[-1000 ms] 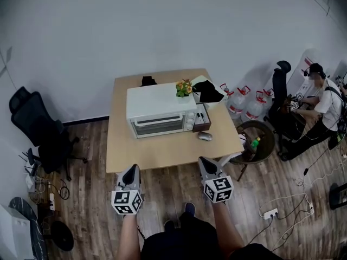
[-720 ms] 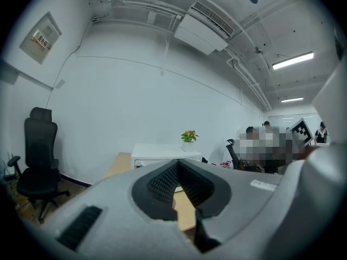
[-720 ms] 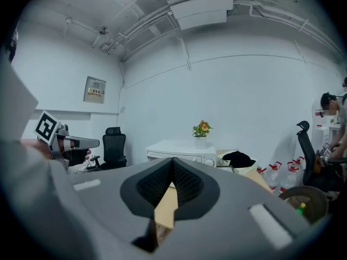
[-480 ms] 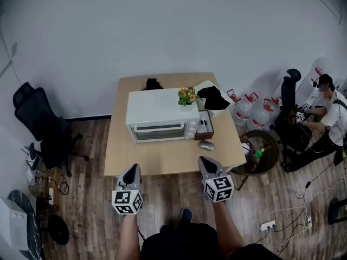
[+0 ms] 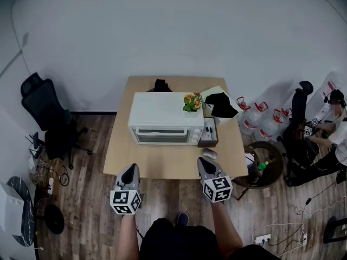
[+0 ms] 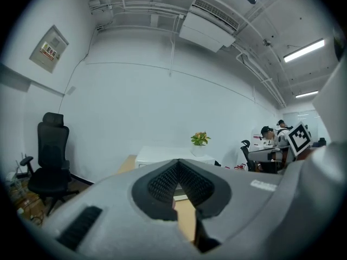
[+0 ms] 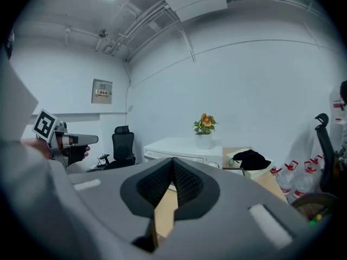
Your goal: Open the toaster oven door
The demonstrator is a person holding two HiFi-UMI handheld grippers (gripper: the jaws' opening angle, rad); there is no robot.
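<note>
The white, box-shaped toaster oven [image 5: 162,110] sits toward the back of the light wooden table [image 5: 162,166]. Its long axis runs left to right, and its glass door [image 5: 161,136] faces the person, so the door lies straight ahead of both tools and well apart from them.

The left gripper [image 5: 130,170] and the right gripper [image 5: 205,162] hover side by side over the table's near edge, both pointing at the oven. In each gripper view the ribbed black jaws meet at the tip with nothing between them, so both are closed and empty.

The door's middle falls between the two grippers. The right one seems a shade further forward and the left a shade closer in line with the door, so neither is clearly nearer. I judge the reach has not started. Whichever goes must travel forward across the bare table, and its jaws must part before they can take the door's upper edge.

Counted:
- one oven
- one small potted plant with orange flowers [image 5: 190,103] on the oven's right corner
- one grey computer mouse [image 5: 210,154] just ahead of the right gripper
- one black cloth [image 5: 221,99]
- two black office chairs, one on the left [image 5: 46,112] and one on the right [image 5: 300,118]
</note>
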